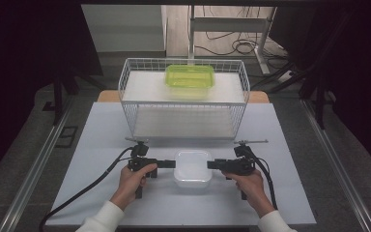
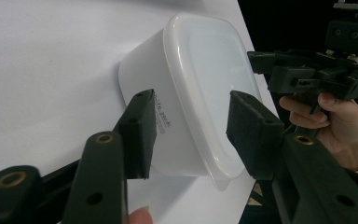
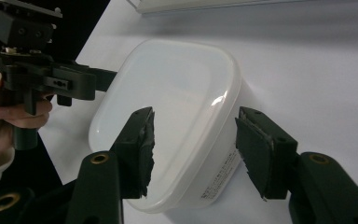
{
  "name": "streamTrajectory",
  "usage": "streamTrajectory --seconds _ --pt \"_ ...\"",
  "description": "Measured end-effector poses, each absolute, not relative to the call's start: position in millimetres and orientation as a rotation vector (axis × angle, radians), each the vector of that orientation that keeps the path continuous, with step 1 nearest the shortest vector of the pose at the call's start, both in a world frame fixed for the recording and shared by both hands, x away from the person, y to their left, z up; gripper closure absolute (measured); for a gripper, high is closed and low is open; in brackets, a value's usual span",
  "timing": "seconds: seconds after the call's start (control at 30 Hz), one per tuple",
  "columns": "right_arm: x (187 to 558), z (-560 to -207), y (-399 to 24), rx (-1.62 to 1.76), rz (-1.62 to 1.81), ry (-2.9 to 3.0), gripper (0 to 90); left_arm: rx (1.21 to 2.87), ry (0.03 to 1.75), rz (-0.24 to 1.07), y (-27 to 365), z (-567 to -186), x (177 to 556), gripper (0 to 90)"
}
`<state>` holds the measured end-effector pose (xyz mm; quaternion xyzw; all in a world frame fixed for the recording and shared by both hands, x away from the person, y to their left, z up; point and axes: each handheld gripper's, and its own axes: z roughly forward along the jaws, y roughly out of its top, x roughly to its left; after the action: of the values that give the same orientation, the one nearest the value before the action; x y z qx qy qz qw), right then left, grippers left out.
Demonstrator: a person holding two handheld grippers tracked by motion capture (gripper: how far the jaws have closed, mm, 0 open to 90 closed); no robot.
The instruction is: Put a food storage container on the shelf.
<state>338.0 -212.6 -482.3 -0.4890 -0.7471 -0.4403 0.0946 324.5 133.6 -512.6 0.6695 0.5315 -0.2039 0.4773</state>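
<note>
My left gripper [image 2: 191,126] is spread wide, its jaws straddling one end of the white lidded container [image 2: 191,93]. My right gripper [image 3: 193,149] gapes likewise around the opposite end. The container [image 1: 192,167] sits at lower centre of the high view, on the white table [image 1: 92,159]. Beyond, at upper centre, a wire basket [image 1: 183,99] carries a green container [image 1: 190,77].

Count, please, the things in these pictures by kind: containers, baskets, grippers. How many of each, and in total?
Lidded plastic containers: 2, the white container and the green container
Wire baskets: 1, the white wire basket
Hand-held grippers: 2, the left gripper and the right gripper
Total: 5
</note>
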Motion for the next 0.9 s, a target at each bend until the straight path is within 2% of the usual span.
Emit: streamTrajectory --seconds 0.4,0.53,0.7,0.9 --pt "340 -489 -216 -1.451 -1.294 -2.122 51.7 1.622 1.289 -0.550 131 -518 326 60.1" --pt "341 -493 -217 -1.462 -1.279 -2.067 55.2 1.618 1.291 -0.574 129 -522 326 62.5" --pt "341 -497 -219 -1.484 -1.251 -2.017 66.1 1.608 1.284 -0.598 128 -522 326 68.0" --pt "342 -498 -222 -1.488 -1.255 -1.974 69.2 1.610 1.281 -0.592 129 -519 324 72.2"
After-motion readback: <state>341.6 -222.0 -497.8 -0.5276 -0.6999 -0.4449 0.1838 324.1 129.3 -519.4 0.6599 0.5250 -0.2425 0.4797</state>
